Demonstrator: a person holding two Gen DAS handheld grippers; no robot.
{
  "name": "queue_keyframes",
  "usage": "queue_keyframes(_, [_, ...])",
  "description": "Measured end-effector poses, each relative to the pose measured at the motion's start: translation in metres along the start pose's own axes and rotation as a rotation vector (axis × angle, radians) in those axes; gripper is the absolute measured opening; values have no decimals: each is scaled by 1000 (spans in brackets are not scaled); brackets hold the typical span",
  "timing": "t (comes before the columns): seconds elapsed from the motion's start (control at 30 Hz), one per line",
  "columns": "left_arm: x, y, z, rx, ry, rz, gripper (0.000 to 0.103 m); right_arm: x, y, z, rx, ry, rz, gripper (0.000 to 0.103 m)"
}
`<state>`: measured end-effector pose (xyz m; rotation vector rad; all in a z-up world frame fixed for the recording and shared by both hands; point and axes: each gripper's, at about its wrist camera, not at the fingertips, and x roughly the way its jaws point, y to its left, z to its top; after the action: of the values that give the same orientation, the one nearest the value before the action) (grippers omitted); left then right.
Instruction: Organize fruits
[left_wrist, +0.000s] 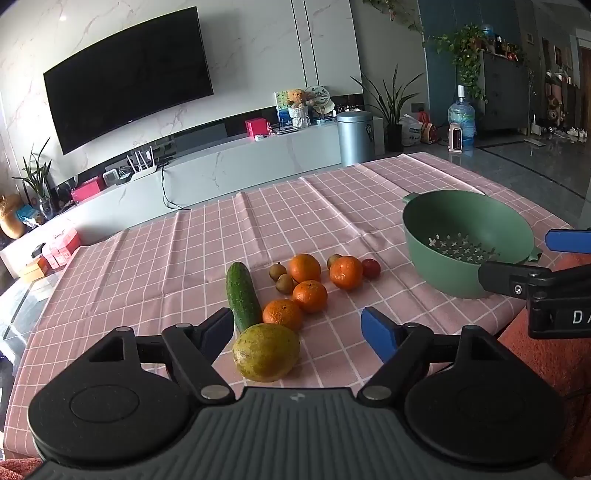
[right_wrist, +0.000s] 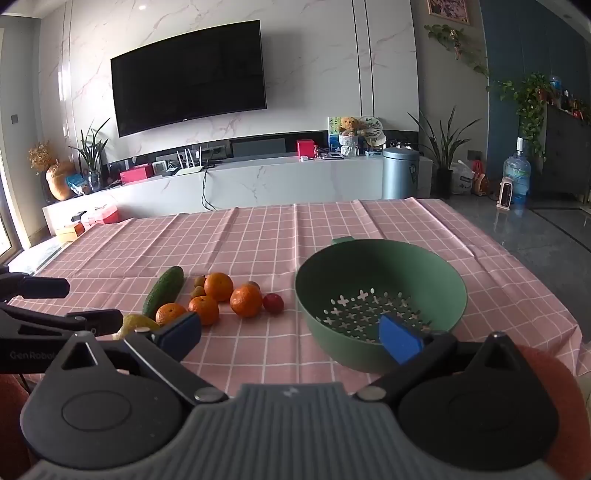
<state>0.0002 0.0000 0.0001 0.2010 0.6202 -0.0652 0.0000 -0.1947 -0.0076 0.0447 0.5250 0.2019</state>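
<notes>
Left wrist view: worktop (left_wrist: 184, 240) ahead of the left hand-held gripper (left_wrist: 297, 328), jaws wide apart, empty. Colander (left_wrist: 436, 266) lies ahead-right, beyond the right hand-held gripper (right_wrist: 290, 330), also spread and empty. Mango (left_wrist: 266, 352) sits between the left fingers; cucumber (left_wrist: 242, 295), oranges (left_wrist: 309, 295), kiwis (left_wrist: 284, 283), tomato (left_wrist: 371, 267) lie just ahead.

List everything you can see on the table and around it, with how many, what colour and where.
colander: one, green, empty, right side of table
oranges: four, orange, clustered mid-table
kiwis: three, brown, among the oranges
tomato: one, red, right end of cluster
cucumber: one, green, left of the oranges
mango: one, yellow-green, nearest edge of cluster
tablecloth: one, pink checked, covering table
television: one, black, on far wall
bin: one, silver-blue, by the cabinet
left gripper: one, black, blue pads, open above the mango
right gripper: one, black, blue pads, open beside the colander
</notes>
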Motion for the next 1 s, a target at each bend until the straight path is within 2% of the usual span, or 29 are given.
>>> queue_keyframes(0.3, [3,18,-15,-20,-2,-26,92,2,3,-2,4,-2,-8,99])
queue_keyframes(0.37, [2,4,-2,-21,30,-2,92,-1,3,-1,4,0,-11,99])
queue_keyframes(0.53, [3,6,-1,-33,41,-5,92,-1,-1,2,8,4,-12,99])
queue_keyframes(1.0, [1,7,-1,-37,37,-2,92,0,-2,0,17,3,-23,99])
